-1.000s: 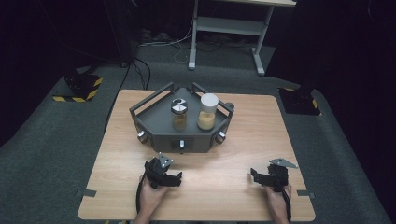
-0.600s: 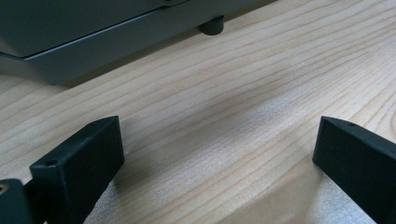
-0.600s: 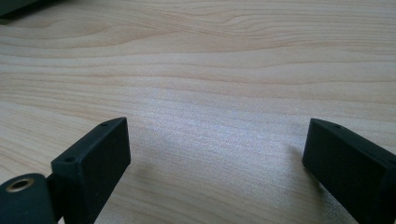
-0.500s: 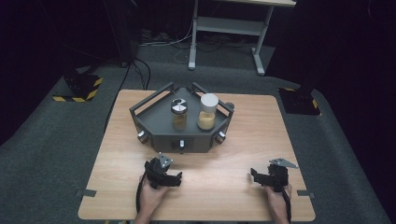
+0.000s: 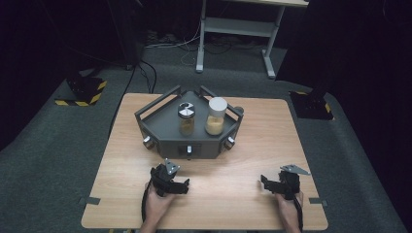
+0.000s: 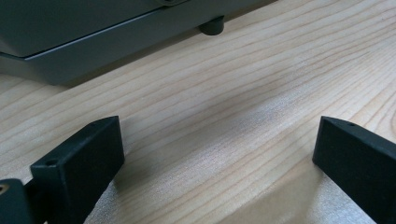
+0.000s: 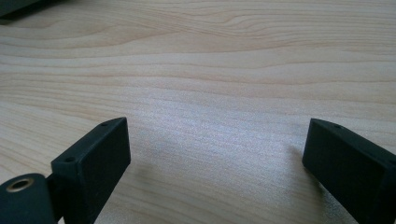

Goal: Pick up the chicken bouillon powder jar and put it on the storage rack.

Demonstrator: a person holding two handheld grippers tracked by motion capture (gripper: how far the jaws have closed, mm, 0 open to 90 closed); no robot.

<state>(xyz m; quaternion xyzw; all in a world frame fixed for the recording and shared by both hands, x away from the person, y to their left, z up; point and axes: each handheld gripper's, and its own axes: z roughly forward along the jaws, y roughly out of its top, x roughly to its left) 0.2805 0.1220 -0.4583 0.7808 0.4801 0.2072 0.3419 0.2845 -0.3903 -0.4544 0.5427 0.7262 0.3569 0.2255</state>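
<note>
High view: both hand-held grippers (image 5: 180, 186) (image 5: 265, 183) rest low on table (image 5: 233, 194), jaws spread.

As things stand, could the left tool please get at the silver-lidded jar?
Probably yes: the left tool is open, bare table lies ahead, and the silver-lidded jar stands uncovered, behind only the tray's low front wall.

The light wooden table top (image 5: 233, 174) lies bare between the left gripper (image 5: 182, 187) and the right gripper (image 5: 264, 182), which are well apart; passage there is free. Ahead of the left gripper, the dark grey angular metal rack (image 5: 167, 141) blocks the way forward, its front wall near the jaws. Raised rails fence its sides. Inside stand a silver-lidded glass jar (image 5: 186, 119) and a white-lidded glass jar (image 5: 215, 116), just beside each other. Both grippers' jaws stand wide apart with nothing between.
</note>
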